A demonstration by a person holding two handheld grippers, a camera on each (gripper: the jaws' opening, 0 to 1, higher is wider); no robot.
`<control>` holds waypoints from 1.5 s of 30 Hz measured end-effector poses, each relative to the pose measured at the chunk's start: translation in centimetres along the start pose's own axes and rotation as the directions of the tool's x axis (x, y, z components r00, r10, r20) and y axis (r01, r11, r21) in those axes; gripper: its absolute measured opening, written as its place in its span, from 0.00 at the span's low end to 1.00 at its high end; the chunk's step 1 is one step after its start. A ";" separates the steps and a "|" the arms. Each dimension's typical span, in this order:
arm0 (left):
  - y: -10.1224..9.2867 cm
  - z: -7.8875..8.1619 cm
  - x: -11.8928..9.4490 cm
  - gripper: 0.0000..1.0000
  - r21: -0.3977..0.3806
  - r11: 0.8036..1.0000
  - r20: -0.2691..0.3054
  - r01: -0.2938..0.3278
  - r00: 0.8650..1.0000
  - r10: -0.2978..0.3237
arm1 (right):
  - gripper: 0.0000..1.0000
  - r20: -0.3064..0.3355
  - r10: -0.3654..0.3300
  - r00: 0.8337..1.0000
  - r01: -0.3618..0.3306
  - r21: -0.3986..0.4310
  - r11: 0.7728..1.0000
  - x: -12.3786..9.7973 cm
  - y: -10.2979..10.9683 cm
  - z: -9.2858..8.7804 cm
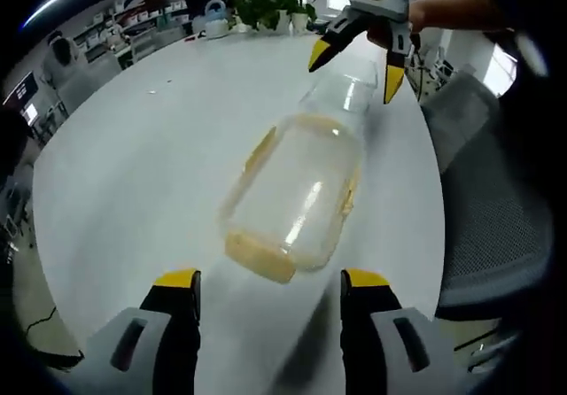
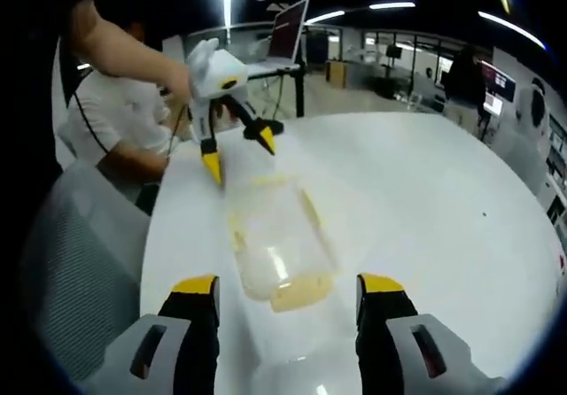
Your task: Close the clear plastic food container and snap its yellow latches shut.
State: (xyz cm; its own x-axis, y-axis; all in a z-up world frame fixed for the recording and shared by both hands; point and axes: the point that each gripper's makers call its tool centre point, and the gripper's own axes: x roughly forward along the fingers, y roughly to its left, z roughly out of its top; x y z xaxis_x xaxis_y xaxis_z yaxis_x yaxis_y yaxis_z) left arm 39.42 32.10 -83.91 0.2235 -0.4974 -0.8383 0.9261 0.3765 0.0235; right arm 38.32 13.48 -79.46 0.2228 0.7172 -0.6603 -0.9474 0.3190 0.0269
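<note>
- Container first: the clear rectangular plastic food container with yellow side latches (image 1: 297, 191) lies on the round white table (image 1: 133, 165), between the two grippers and nearer the table edge by the grey mesh office chair (image 1: 496, 218).
- Left gripper (image 1: 270, 280) hangs just short of the near end of the box with its yellow-tipped jaws spread wide, empty; the right gripper view has it across the table at (image 2: 237, 154), held in a person's hand.
- Right gripper (image 2: 288, 284) faces the opposite end, jaws likewise parted and holding nothing; seen from the left gripper view it sits at (image 1: 359, 63), straddling the far end without, as far as I can tell, touching it.
- My judgement of the step: the two ends want steadying together (one claw bracing, the other pressing a latch), square to the box so it does not skate on the smooth top.
- Hard to read: whether the lid already sits flat, since clear plastic on white shows little edge.
- Equally unclear: which yellow latches (image 2: 301, 290) are clipped; they blur into pale strips at both ends and along the sides.
</note>
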 end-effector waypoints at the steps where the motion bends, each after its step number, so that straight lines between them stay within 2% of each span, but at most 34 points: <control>1: 0.1 0.0 0.1 0.63 0.016 1.000 -0.009 0.002 1.000 -0.002 | 0.60 -0.003 0.001 1.000 -0.001 -0.005 1.000 0.1 0.0 0.0; 13: 1.0 0.2 1.1 0.63 0.107 0.994 -0.062 0.037 0.998 -0.031 | 0.60 -0.057 0.022 0.998 -0.024 -0.026 0.999 0.9 -0.2 -1.1; 23: 0.2 0.1 1.9 0.61 0.181 0.980 -0.109 0.087 0.992 -0.068 | 0.60 -0.108 0.032 0.994 -0.038 -0.058 0.998 2.0 -0.4 -1.7; 30: 0.1 0.1 2.4 0.59 0.208 0.972 -0.132 0.109 0.988 -0.083 | 0.58 -0.158 0.045 0.986 -0.061 -0.097 0.993 2.9 -0.4 -2.3; 38: -0.1 -0.2 2.6 0.58 0.245 0.960 -0.155 0.132 0.983 -0.096 | 0.55 -0.181 0.055 0.982 -0.078 -0.124 0.989 3.7 -0.4 -2.4; 45: -0.2 0.4 3.1 0.57 0.267 0.951 -0.165 0.154 0.980 -0.112 | 0.56 -0.235 0.060 0.970 -0.098 -0.150 0.984 4.4 -0.4 -3.0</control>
State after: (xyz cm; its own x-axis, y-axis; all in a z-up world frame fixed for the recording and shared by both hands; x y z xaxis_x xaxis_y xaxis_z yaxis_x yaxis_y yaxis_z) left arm 40.02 30.19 -86.32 0.0650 -0.4007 -0.9139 0.9966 0.0727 0.0390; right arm 38.97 14.69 -84.64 0.1049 0.5697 -0.8151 -0.9883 0.1510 -0.0216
